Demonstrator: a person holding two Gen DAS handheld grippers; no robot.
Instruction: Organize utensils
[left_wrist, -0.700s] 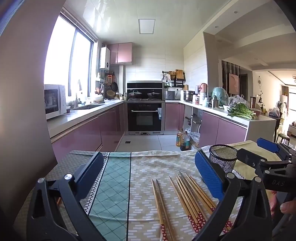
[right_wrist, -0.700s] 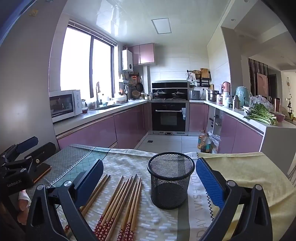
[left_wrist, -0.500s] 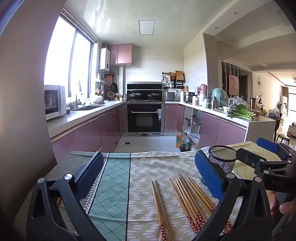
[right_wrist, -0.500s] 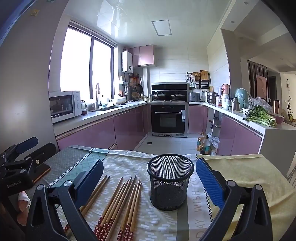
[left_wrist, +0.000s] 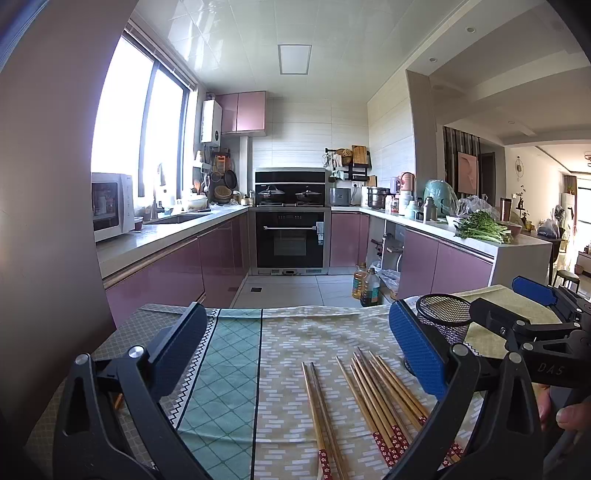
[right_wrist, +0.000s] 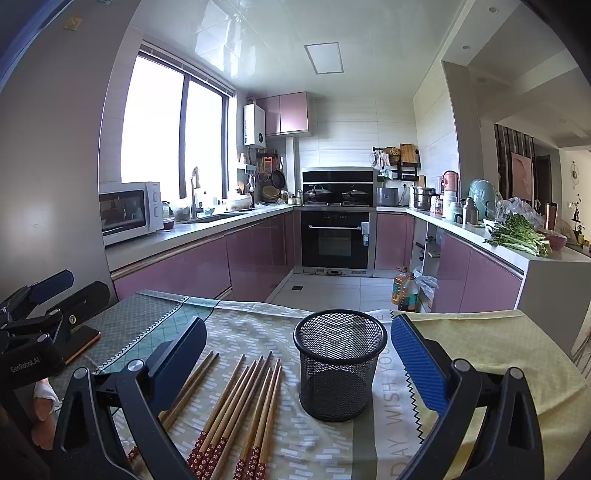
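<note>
Hovering at the left, the left tongs (left_wrist: 295, 354) stood with jaws spread wide and gripped nothing, pointing a little downward over the patterned cloth (left_wrist: 236, 369) that covered the tabletop (right_wrist: 524, 332). A pair of wooden chopsticks (left_wrist: 319, 410) lay flat on the cloth between their jaws, toward the right-hand blue pad, touching neither pad. Just right of that pair a larger bundle of chopsticks (left_wrist: 380, 391) lay fanned side by side, their red-patterned ends nearest the camera, partly running under the right-hand jaw.

Further right, the right tongs (right_wrist: 299, 354) were likewise fully open and empty. In the right wrist view the chopstick bundle (right_wrist: 240, 402) lay between the jaws, nearer the left-hand dark pad, with one pair partly hidden behind that jaw. The black mesh holder (right_wrist: 340, 365) stood upright and empty on the cloth just right of the chopsticks, also between the jaws, closer to the right-hand blue pad and apart from it. A fingertip (left_wrist: 572, 417) of the person showed at the far right edge of the left wrist view.
</note>
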